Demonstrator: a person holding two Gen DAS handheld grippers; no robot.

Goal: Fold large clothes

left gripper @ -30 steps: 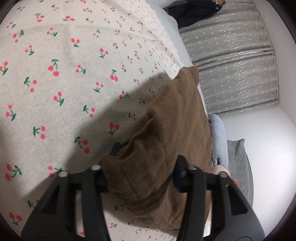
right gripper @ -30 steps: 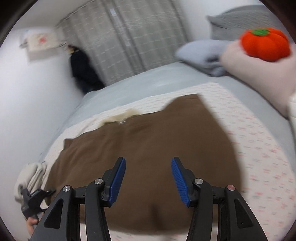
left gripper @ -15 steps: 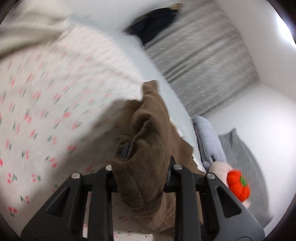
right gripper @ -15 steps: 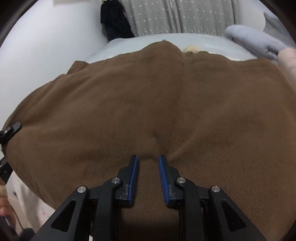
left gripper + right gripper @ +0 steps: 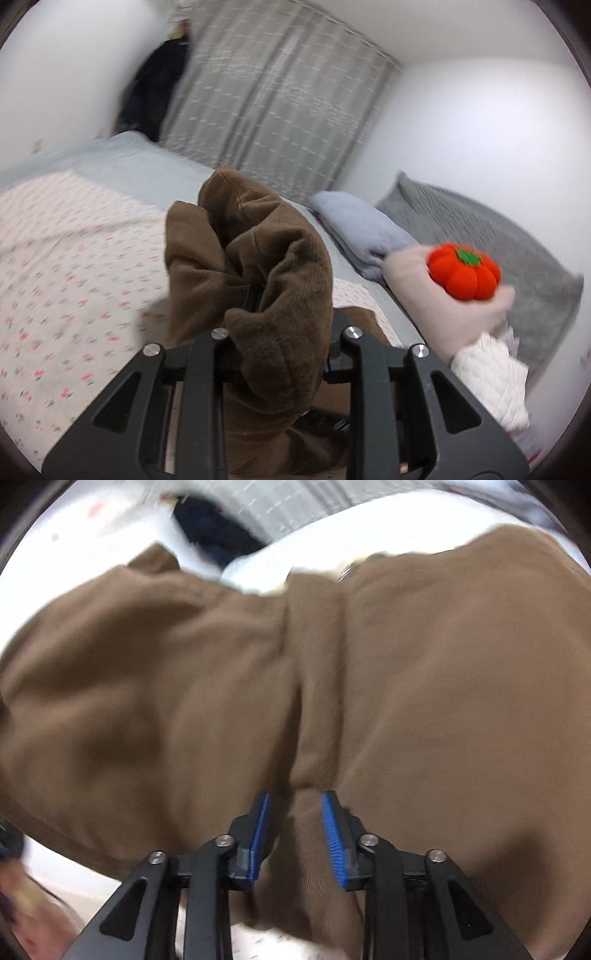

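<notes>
A large brown corduroy garment is bunched between the jaws of my left gripper, which is shut on it and holds it lifted above the cherry-print bed sheet. In the right wrist view the same brown garment fills almost the whole frame, hanging with a central seam. My right gripper is shut on a fold of the cloth at that seam, between its blue pads. The left gripper's fingertips are hidden by the fabric.
An orange pumpkin plush sits on a pale pink cushion at the right. A folded light blue blanket and a grey pillow lie behind it. Grey curtains and dark hanging clothes are at the back.
Both grippers closed on the brown garment and lifted it off the bed. The left view swung up from the sheet toward the curtains and pillows.
</notes>
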